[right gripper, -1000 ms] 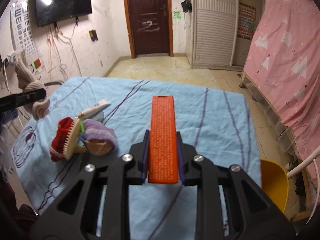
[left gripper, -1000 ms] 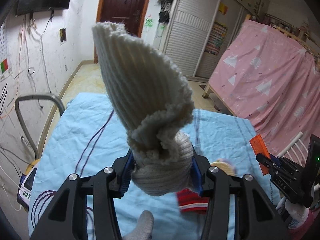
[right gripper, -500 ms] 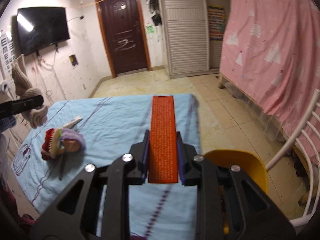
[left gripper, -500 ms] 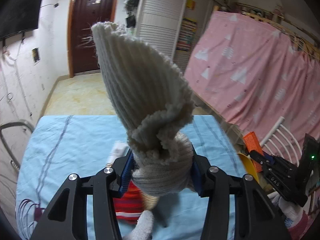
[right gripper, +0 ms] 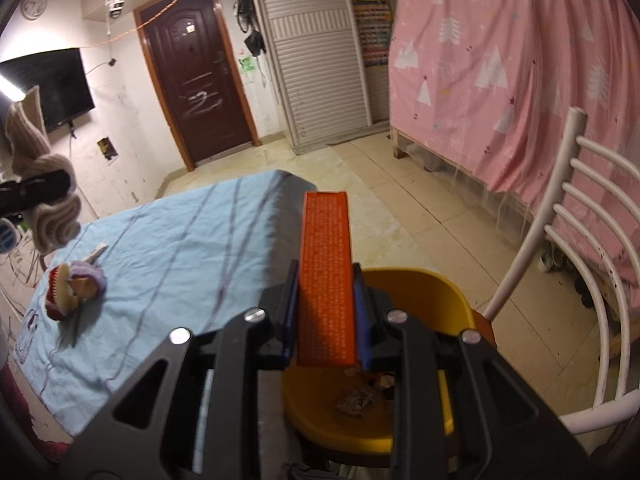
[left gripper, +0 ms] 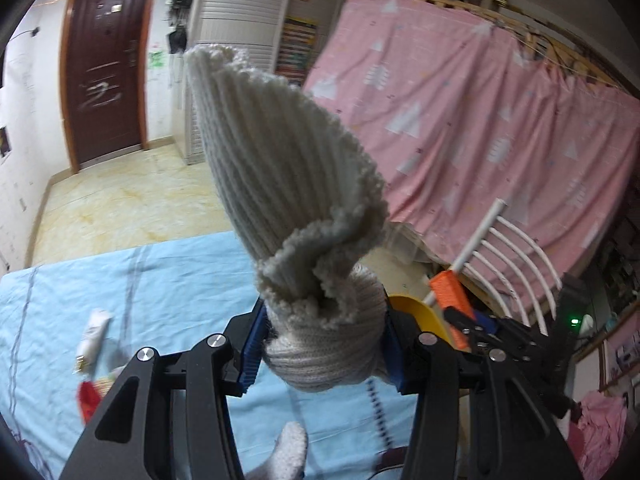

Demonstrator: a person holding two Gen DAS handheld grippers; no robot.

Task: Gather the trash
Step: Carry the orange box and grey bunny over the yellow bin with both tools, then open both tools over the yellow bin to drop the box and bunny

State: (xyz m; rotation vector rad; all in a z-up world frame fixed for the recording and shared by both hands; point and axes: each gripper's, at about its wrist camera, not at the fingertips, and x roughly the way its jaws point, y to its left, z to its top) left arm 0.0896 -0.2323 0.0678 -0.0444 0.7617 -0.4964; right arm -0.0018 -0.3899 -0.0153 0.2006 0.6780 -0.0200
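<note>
I had the right claw (right gripper: pixel 325 316) closed on the orange box (right gripper: pixel 326 276), just above the yellow bin (right gripper: pixel 416 416); I judged releasing came next. The left claw (left gripper: pixel 322 344) gripped a knitted sock (left gripper: pixel 288 200).

Dark brown door (right gripper: pixel 200 76) at 11 o'clock in the white scribbled wall (right gripper: pixel 120 148). Louvered white wardrobe (right gripper: pixel 316 68) at 12, just beside the door. Pink tree-print curtain (right gripper: pixel 500 60) from 1 to 3 o'clock. Beige tile floor (right gripper: pixel 420 208). Wall-mounted TV (right gripper: pixel 52 88) at 9. White metal chair (right gripper: pixel 580 264) at 4. Bed with a light blue sheet (right gripper: pixel 168 256) at 8.
</note>
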